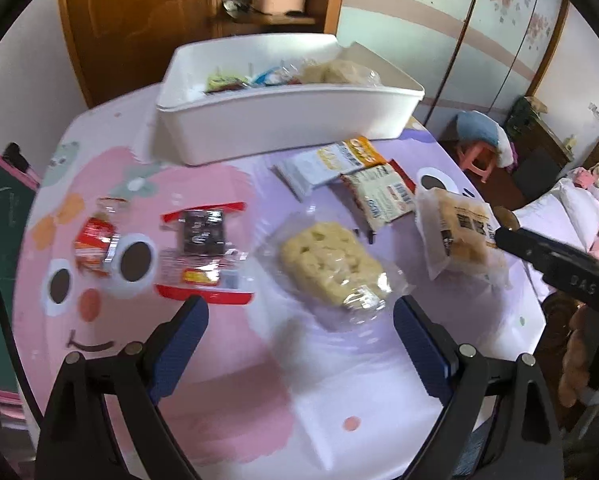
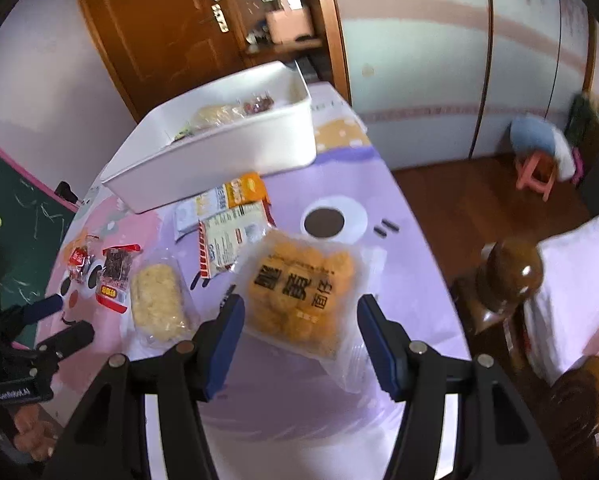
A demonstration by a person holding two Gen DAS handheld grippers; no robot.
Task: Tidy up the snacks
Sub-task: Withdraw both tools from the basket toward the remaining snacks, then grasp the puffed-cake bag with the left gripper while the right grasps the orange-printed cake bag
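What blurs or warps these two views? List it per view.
Left wrist view: fisheye bends the white plastic bin and table edge; the clear-wrapped pale rice cake is smeared, with glare on its film. Right wrist view: same barrel bend; the orange bun packet is soft, the pink stool blurred.

Two handheld grippers, both angled steeply downward. Left gripper [image 1: 299, 312] with blue-padded jaws spread wide, nothing between the pads. Right gripper [image 2: 301, 312] with jaws parted about halfway, pads not pressing on anything. From the right camera, the left gripper seen low at the left edge, with the fingers [image 2: 31, 438] of a hand wrapped around its handle.
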